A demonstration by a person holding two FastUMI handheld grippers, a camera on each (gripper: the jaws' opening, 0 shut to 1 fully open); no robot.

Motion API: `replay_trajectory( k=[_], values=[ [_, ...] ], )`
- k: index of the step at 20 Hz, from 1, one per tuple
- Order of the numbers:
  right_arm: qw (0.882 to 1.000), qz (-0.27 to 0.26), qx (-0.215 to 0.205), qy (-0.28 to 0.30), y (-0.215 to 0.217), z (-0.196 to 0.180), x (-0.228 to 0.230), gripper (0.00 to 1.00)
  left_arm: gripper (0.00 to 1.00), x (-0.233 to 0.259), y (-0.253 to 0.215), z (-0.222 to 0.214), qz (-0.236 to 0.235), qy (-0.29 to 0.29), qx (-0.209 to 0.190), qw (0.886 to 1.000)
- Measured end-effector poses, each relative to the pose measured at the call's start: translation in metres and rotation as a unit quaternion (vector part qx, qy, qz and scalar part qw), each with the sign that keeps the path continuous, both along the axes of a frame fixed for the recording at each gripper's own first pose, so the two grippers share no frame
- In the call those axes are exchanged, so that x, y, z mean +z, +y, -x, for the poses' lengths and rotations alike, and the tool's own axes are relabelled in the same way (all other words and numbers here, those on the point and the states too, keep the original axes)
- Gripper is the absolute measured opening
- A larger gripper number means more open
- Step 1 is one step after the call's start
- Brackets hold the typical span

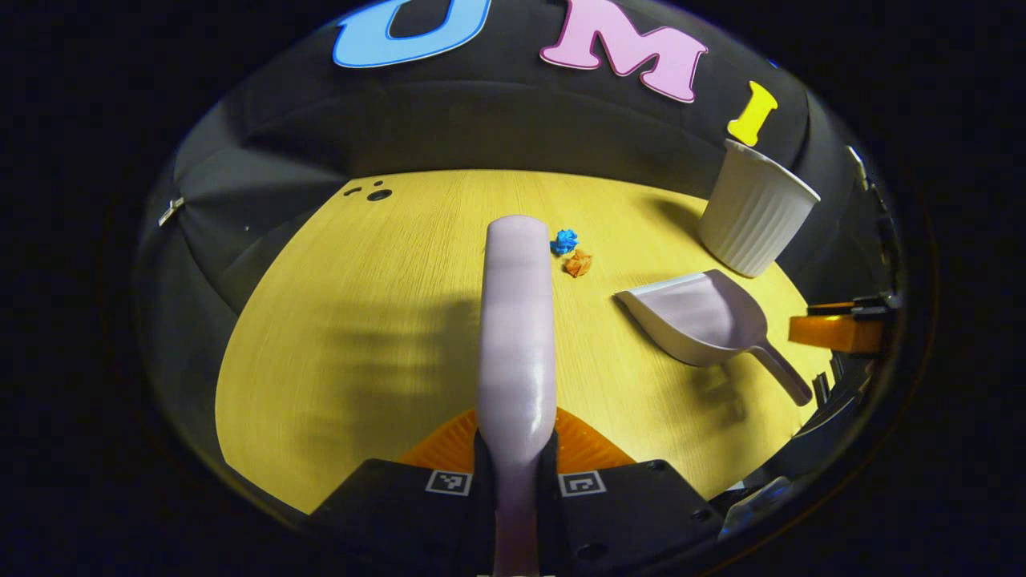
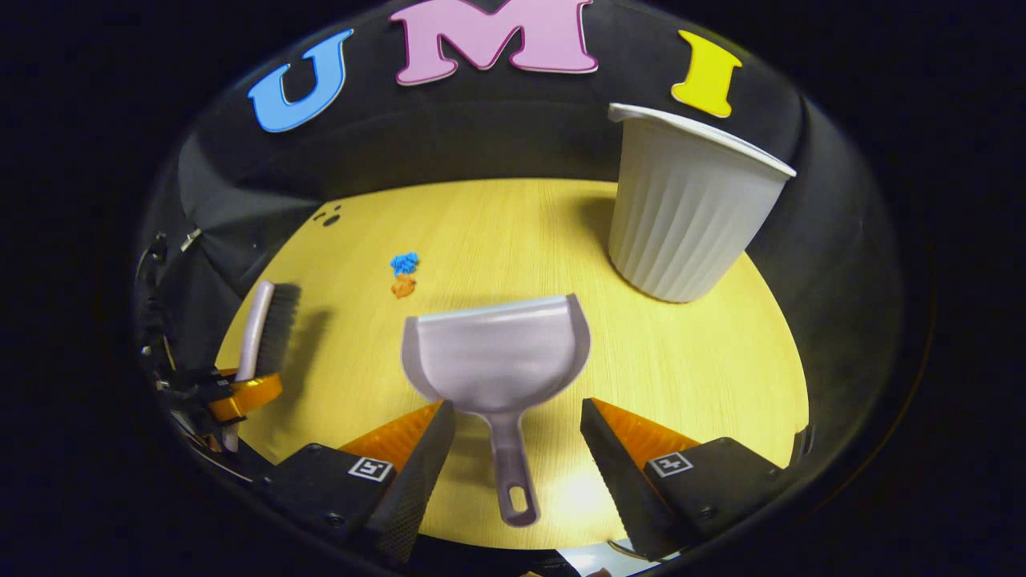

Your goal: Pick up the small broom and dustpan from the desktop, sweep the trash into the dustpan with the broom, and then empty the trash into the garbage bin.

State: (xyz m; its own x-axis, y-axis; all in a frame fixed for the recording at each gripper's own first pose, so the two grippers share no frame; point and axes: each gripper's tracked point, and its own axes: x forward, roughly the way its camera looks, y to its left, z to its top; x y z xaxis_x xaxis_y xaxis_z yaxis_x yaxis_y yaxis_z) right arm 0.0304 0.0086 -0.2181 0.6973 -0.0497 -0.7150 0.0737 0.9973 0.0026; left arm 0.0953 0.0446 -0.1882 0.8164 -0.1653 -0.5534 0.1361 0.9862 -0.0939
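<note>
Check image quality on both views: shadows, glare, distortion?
Left gripper view: the broom carries a glossy highlight down its back and throws a broad soft shadow leftward on the desktop; fisheye bows the desk edge. Right gripper view: bright glare patch on the wood beside the dustpan handle; the garbage bin leans from distortion; the trash stays sharp.

Before me lies a yellow wood-grain tabletop with a rounded far edge. Black cloth walls the booth behind and beside it. Soft shadows fall across the wood. Small dark holes mark the far left corner.
</note>
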Motion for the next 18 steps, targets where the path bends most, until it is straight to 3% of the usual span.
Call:
replay_trajectory(
  k=[8, 14, 18],
  values=[
    [0.995, 0.057, 0.025, 0.079, 0.001, 0.000, -0.061, 0.99, 0.25, 0.000, 0.016, 0.022, 0.022, 0.007, 0.014, 1.000],
    [0.992, 0.045, 0.049, 0.108, -0.003, -0.007, -0.085, 0.97, 0.25, -0.004, 0.021, 0.028, 0.024, 0.028, 0.061, 0.997],
    [0.991, 0.006, 0.046, 0.122, 0.006, -0.014, -0.095, 0.85, 0.25, -0.002, 0.016, 0.029, 0.023, 0.039, 0.073, 0.996]
  ],
)
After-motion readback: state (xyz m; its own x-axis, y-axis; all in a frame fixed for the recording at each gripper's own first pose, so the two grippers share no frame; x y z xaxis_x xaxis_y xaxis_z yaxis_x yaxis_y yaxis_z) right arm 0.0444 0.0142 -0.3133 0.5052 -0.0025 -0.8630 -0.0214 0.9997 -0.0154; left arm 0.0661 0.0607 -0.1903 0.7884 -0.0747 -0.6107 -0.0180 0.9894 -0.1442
